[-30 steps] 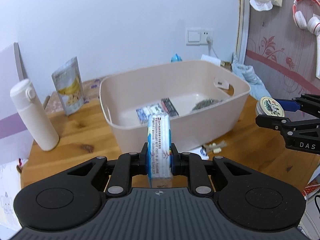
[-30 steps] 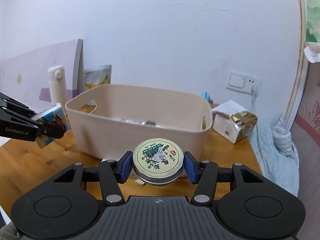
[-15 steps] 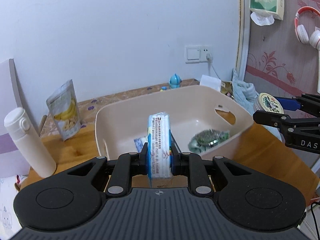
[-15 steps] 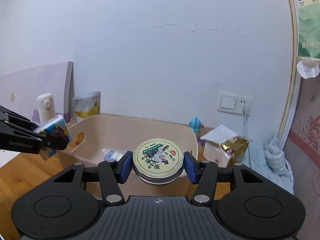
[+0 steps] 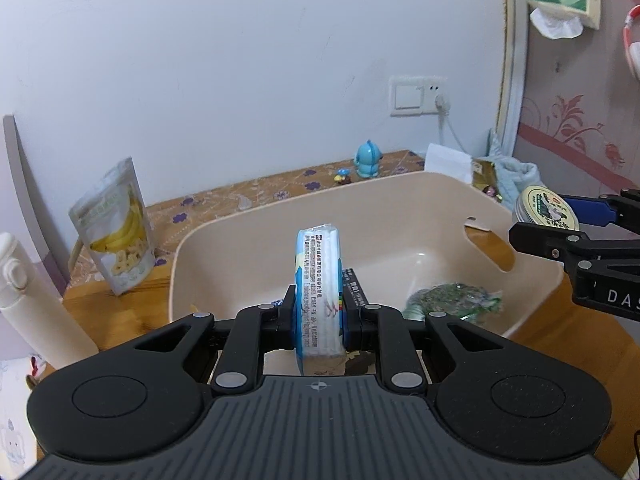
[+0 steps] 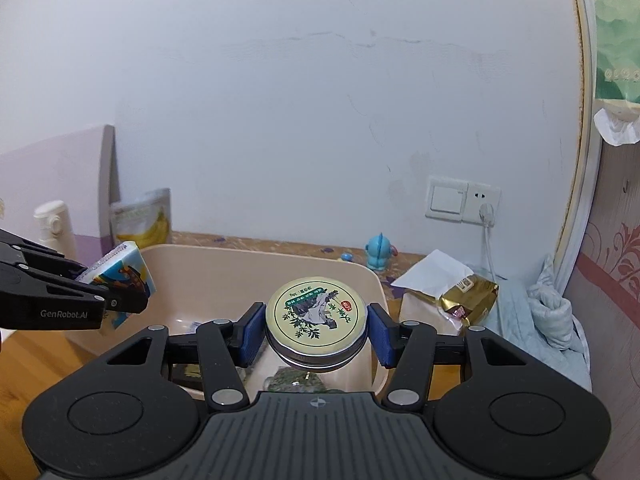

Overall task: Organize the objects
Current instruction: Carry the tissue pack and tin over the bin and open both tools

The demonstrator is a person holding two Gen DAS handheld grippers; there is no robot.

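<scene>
My left gripper [image 5: 319,312] is shut on a blue and white tissue pack [image 5: 319,276], held on edge above the near rim of the beige plastic bin [image 5: 404,196]. That pack [image 6: 124,280] shows at the left of the right wrist view, over the bin's left side. My right gripper [image 6: 316,332] is shut on a round tin [image 6: 316,316] with a green and cream lid, held over the bin's [image 6: 256,268] right part. The tin [image 5: 546,210] also appears at the right edge of the left wrist view. Inside the bin lie a green foil packet [image 5: 452,298] and a dark flat pack [image 5: 356,286].
A white bottle [image 5: 36,304] and a banana chip pouch [image 5: 114,228] stand left of the bin on the wooden table [image 5: 580,344]. A blue toy figure [image 5: 366,158], a white box [image 6: 432,276] with a gold packet [image 6: 468,298] and a light blue cloth [image 6: 556,316] sit behind and right.
Both grippers have moved forward, each carrying its object, from in front of the bin to above its opening. The bin's inside now fills more of both views.
</scene>
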